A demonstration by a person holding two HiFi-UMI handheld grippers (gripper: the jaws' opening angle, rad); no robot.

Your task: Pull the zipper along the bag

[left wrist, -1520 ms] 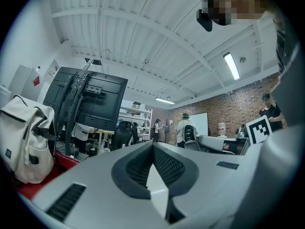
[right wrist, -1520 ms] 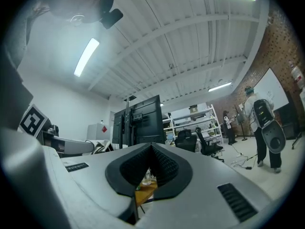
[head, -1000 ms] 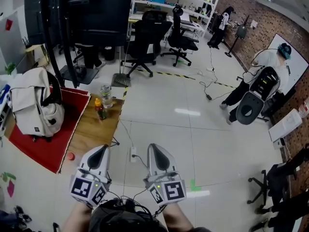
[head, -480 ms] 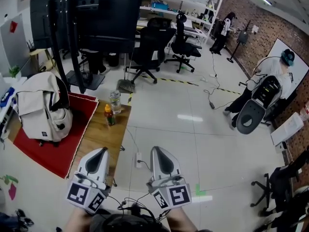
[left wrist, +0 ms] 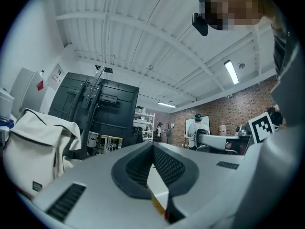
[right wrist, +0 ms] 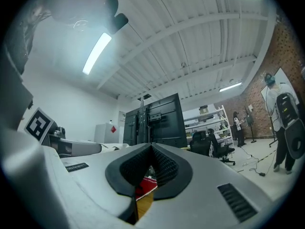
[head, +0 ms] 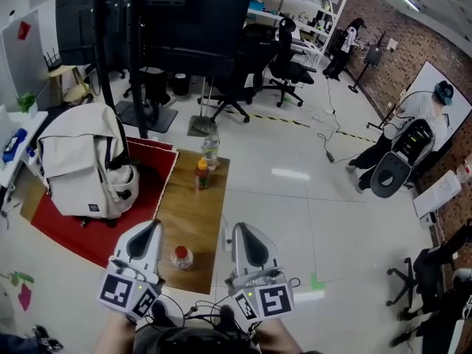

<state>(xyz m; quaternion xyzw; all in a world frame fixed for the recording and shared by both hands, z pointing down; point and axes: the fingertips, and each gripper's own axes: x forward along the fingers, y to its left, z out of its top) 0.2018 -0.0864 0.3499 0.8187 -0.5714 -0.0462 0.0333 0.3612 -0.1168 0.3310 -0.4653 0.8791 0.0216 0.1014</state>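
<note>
Standing well beyond left gripper (head: 147, 231): bag (head: 77, 161)

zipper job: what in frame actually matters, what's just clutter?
Job: white backpack; left gripper, right gripper, both shut and empty.
Clutter: clear bottle, yellow-capped bottle, red-lidded jar, wooden board, red mat.

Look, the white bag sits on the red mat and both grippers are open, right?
Not quite. The bag does sit on the red mat, but the left gripper and right gripper are shut and empty; the two gripper views show it.
</note>
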